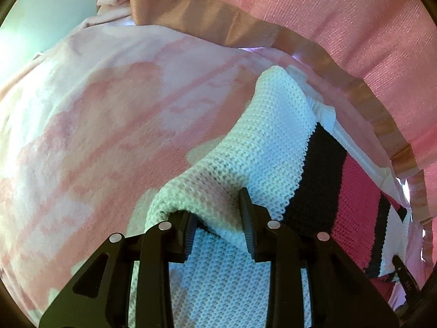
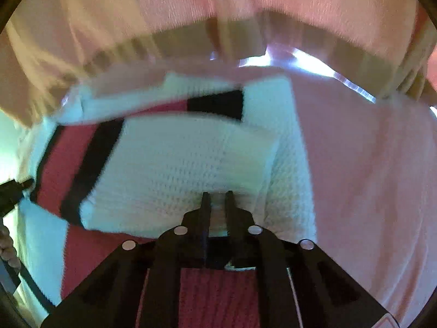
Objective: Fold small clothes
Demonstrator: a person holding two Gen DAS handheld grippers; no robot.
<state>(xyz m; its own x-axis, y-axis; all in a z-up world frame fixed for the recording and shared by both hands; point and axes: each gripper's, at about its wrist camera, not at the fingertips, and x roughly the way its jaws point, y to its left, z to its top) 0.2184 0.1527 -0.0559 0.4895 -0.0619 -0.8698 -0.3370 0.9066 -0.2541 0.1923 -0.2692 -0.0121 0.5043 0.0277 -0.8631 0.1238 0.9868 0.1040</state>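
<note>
Left wrist view: the left gripper is seen clamped on a rolled edge of the white, black and pink-red striped knitted garment, a thick fold of white knit being pinched between its narrowly set fingers. The garment is spread on a pink and white mottled fleece blanket, beside a pink curtain with a tan hem.

Right wrist view: the right gripper is shown nearly closed, with a thin layer of white knit caught between its fingertips at the near edge of a folded-over white panel. The picture is blurred, so the depth of that bite cannot be judged.

For a clean fold, both held edges are best carried together at one height, the knit being kept lightly taut so that the stripes are laid parallel and no slack is bunched between the two grips.
</note>
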